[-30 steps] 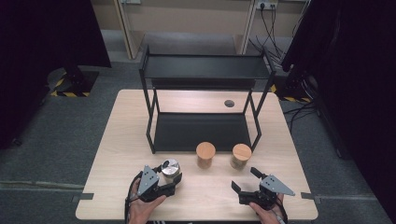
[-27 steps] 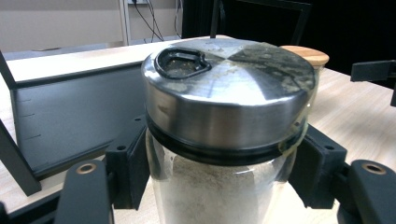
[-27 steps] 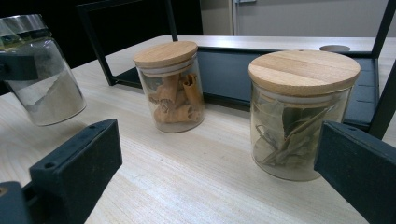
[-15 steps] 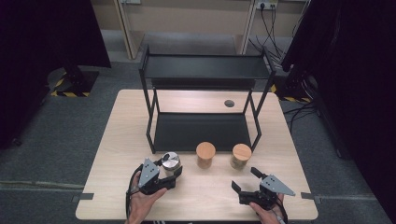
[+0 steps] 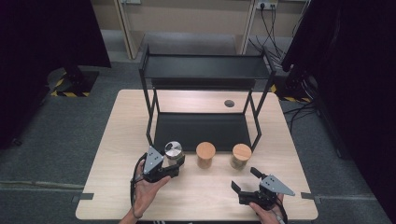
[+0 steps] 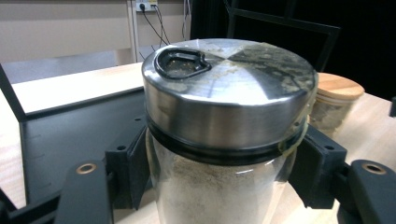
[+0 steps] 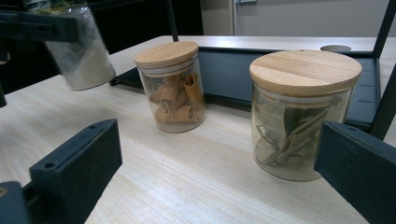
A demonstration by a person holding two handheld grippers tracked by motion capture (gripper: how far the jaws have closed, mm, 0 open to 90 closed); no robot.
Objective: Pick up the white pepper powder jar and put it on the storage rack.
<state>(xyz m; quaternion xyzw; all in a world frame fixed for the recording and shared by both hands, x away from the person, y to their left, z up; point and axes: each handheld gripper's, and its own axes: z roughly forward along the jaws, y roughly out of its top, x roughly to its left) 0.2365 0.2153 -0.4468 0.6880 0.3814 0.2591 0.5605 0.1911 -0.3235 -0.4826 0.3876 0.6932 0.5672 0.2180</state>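
My left gripper (image 5: pixel 173 163) is shut on a glass jar with a steel lid (image 5: pixel 173 151) (image 6: pixel 229 88), filled with pale powder; it hangs lifted and tilted above the table in the right gripper view (image 7: pixel 79 51). It is just in front of the black two-level rack (image 5: pixel 205 70). Two wooden-lidded jars stand on the table: one with cinnamon sticks (image 5: pixel 205 154) (image 7: pixel 172 86), one with bay leaves (image 5: pixel 241 156) (image 7: pixel 299 112). My right gripper (image 5: pixel 245 180) rests open near the front right, its jaws facing those two jars with nothing between them.
The rack's lower black tray (image 5: pixel 201 130) lies on the wooden table (image 5: pixel 112 158) behind the jars. A round cable hole (image 5: pixel 229 103) sits at the table's back. Dark curtains and floor cables surround the table.
My left gripper has carried the steel-lidded jar forward toward the rack and slightly up. The right gripper has kept still.
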